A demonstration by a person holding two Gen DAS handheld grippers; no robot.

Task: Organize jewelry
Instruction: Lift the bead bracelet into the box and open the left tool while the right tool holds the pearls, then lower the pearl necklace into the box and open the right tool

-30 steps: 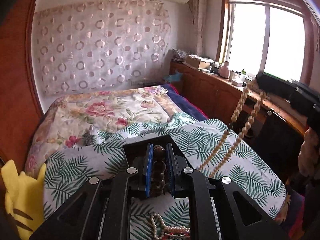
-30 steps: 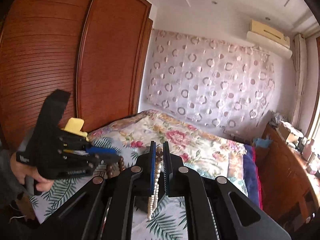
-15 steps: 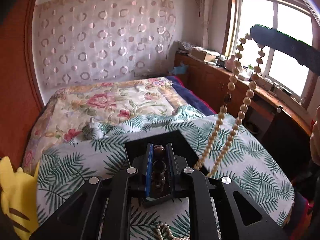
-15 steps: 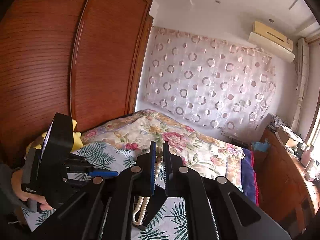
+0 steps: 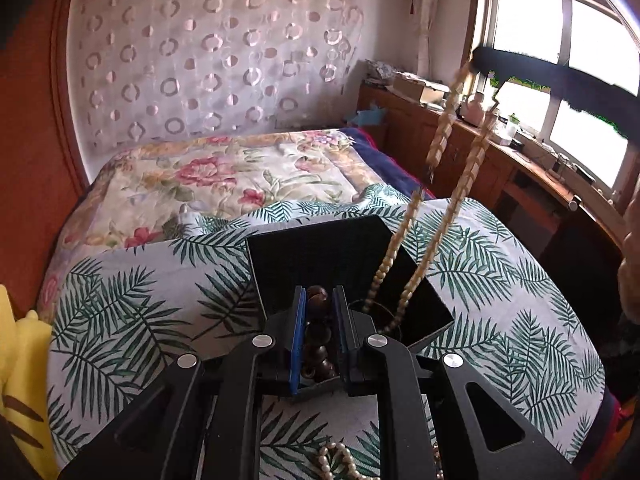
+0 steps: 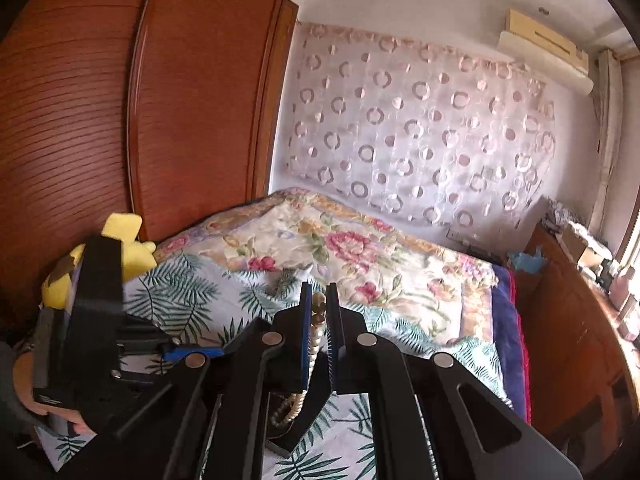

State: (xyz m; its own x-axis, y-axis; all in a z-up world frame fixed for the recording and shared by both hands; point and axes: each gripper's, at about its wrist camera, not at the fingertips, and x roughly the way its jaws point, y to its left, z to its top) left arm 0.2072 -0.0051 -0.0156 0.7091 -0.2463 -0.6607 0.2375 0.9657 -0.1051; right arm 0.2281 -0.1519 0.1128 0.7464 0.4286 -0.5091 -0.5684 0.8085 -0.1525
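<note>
Left tool (image 5: 319,334) clenched on dark wooden beads (image 5: 318,332). Right tool (image 6: 319,320) grips cream bead necklace (image 5: 416,256), its loop dangling above black box (image 5: 320,252) mid-bed. Recommend lowering slowly, coiling the strand inside before release, avoiding box edges.

This was a home bedroom. A bed (image 5: 224,184) with a floral quilt (image 6: 360,248) stood beside a tall wooden wardrobe (image 6: 168,100), under a wall air conditioner (image 6: 544,46). A cluttered wooden sideboard (image 5: 452,128) ran beneath the window (image 5: 560,92).

Bedroom with floral-quilted bed (image 5: 224,176), wooden wardrobe (image 6: 120,120), circle-patterned curtain (image 5: 216,64), bright window (image 5: 560,92)
</note>
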